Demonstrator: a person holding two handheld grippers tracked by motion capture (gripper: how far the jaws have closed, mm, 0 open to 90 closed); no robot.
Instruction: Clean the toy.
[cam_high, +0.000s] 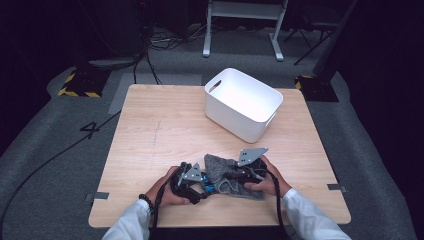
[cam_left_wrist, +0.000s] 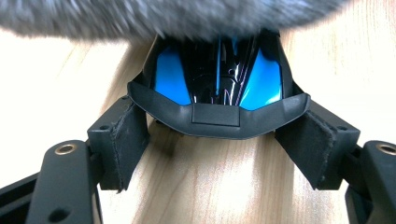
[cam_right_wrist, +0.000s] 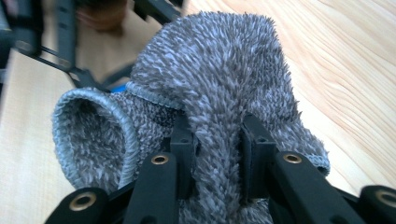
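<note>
- The left gripper (cam_left_wrist: 219, 140) was clamped on the rear end of a black-and-blue computer mouse (cam_left_wrist: 219, 88); both pads (cam_left_wrist: 133, 140) pressed against its sides, and the mouse rested on the wooden table (cam_high: 150, 130).
- In the high view the left gripper (cam_high: 200, 182) lay low at the near-centre of the table, the mouse (cam_high: 207, 188) showing as a small patch of blue at its tip.
- The right gripper (cam_right_wrist: 217, 154) was closed on a raised fold of a grey fluffy cloth (cam_right_wrist: 219, 70), the pile pinched between its pads.
- The cloth (cam_high: 222, 170) lay bunched between the two grippers in the high view, touching both, with the right gripper (cam_high: 245, 175) at its right edge.
- From the left gripper view, the cloth (cam_left_wrist: 163, 16) overhung the far end of the mouse and hid its front.
- One rolled hem of the cloth formed an open loop to the left of the right gripper's jaws.
- A white plastic bin (cam_high: 243, 102) stood at the far right part of the table, well apart from the work, its interior bare.
- Nothing lay between the grippers and the bin.
</note>
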